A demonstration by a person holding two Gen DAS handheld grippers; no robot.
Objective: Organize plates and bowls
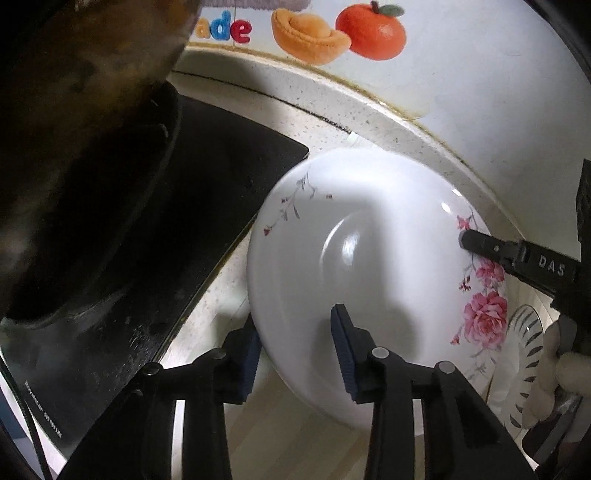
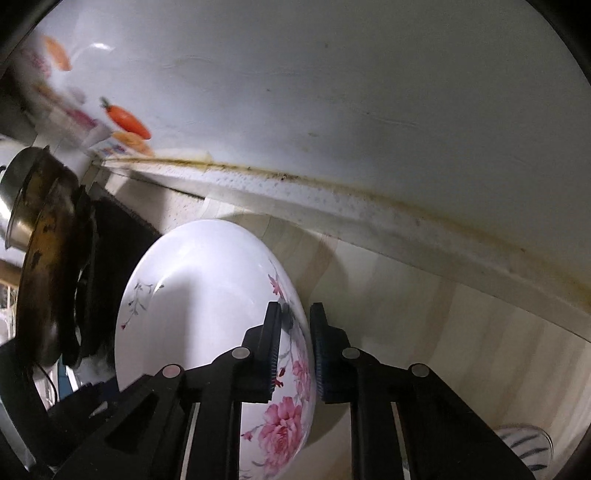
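Note:
A large white plate with pink flowers [image 1: 369, 258] is held tilted above the counter. My left gripper [image 1: 299, 354] straddles its near-left rim, one finger behind the rim and one over the plate's face, with a wide gap between them. My right gripper [image 2: 293, 354] is shut on the flowered rim of the same plate [image 2: 192, 295]; its finger [image 1: 491, 249] shows at the right of the left wrist view. A striped glass dish [image 1: 524, 354] lies under the plate's right edge and shows low right in the right wrist view [image 2: 524, 446].
A black stove top [image 1: 166, 240] with a dark wok [image 1: 74, 129] lies to the left. The white wall [image 2: 332, 92] with fruit stickers [image 1: 369, 29] runs behind the speckled counter edge [image 1: 295, 96]. Light wood-look counter [image 2: 461, 332] extends right.

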